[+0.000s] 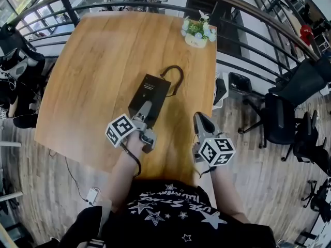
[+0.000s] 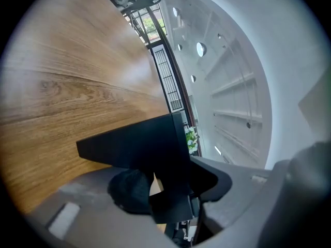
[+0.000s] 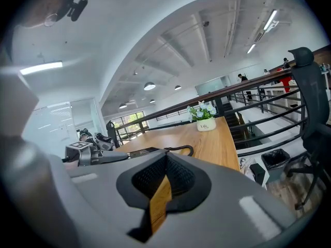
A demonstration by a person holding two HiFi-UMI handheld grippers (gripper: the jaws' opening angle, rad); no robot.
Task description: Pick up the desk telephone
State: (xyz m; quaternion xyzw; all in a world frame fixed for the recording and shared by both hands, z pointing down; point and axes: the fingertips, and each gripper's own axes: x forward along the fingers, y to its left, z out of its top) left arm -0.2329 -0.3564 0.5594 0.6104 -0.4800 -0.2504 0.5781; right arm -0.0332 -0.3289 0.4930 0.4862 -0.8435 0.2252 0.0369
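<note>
The black desk telephone lies on the wooden table, and its black cord loops off the far end. My left gripper is shut on the near edge of the phone. In the left gripper view the phone's dark body sits tilted between the jaws, above the wood. My right gripper hangs over the table's near right part, shut on nothing, apart from the phone. In the right gripper view only a thin slit of wood shows between its jaws; the phone and left gripper are to the left.
A small white pot of flowers stands at the table's far right corner. A dark metal railing curves around the table's far and right sides. A black office chair stands beyond it on the wooden floor. A cable runs down the table's near left edge.
</note>
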